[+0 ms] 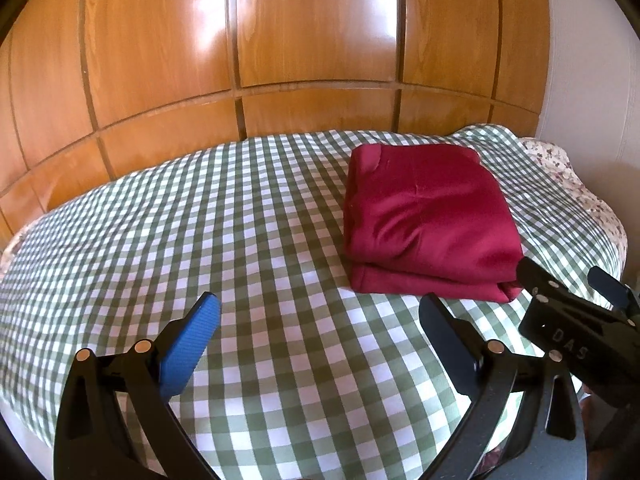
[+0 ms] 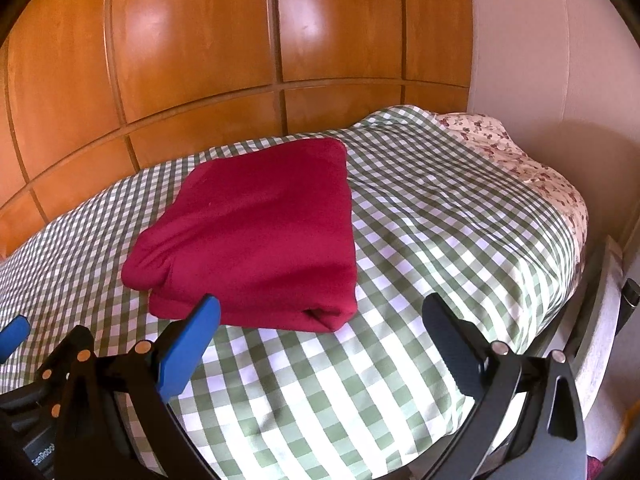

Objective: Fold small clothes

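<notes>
A dark red garment (image 1: 428, 220) lies folded into a thick rectangle on the green-and-white checked bed cover (image 1: 200, 220). It also shows in the right wrist view (image 2: 256, 232). My left gripper (image 1: 320, 306) is open and empty, hovering above the cover to the left of and nearer than the garment. My right gripper (image 2: 322, 306) is open and empty, just in front of the garment's near edge. The right gripper (image 1: 568, 280) shows at the right edge of the left wrist view, and a blue finger of the left gripper (image 2: 14, 330) shows at the left edge of the right wrist view.
A wooden panelled wall (image 1: 280, 40) runs along the far side of the bed. A floral sheet (image 2: 520, 160) shows at the bed's right end beside a white wall (image 2: 540, 60). The bed's near right edge drops to the floor (image 2: 600, 340).
</notes>
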A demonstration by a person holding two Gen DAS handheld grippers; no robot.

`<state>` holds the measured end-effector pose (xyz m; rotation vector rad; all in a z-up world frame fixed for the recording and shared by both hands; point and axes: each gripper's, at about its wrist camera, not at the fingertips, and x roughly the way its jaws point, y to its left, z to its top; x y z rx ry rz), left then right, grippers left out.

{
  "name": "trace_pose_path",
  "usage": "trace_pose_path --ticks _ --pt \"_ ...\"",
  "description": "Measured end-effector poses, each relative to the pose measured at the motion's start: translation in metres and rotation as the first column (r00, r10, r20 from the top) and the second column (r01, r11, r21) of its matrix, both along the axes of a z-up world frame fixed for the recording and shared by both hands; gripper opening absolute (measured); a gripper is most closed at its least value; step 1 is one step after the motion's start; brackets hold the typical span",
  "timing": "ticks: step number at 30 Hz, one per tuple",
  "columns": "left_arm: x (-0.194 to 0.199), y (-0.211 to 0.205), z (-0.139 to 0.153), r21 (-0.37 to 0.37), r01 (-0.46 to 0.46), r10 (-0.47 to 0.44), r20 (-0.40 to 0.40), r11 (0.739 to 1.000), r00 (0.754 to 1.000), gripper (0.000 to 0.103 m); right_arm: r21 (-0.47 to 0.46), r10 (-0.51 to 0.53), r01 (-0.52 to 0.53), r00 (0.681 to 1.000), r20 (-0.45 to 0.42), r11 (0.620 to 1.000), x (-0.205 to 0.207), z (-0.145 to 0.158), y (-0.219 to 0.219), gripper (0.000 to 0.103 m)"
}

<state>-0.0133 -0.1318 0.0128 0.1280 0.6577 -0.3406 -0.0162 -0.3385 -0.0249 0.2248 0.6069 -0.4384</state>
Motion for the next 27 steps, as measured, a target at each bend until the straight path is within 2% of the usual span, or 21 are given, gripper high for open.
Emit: trace_pose_path --ticks 9,21,27 --pt "0.001 0.007 0.001 0.009 -0.018 0.017 0.012 1.0 1.0 0.099 -0.047 0.027 -0.027 1.0 0.005 0.999 0.001 -0.001 0.012 0.101" --pt "0.011 0.016 -0.009 0.013 -0.02 0.021 -0.025 1.0 0.999 0.099 -0.019 0.005 -0.005 1.0 -0.008 1.0 0.003 -0.014 0.008 0.101" --pt "0.006 0.013 -0.009 0.031 -0.019 0.019 -0.001 0.999 1.0 0.099 -0.017 0.008 -0.008 1.0 -0.012 1.0 0.002 -0.016 0.01 0.101"
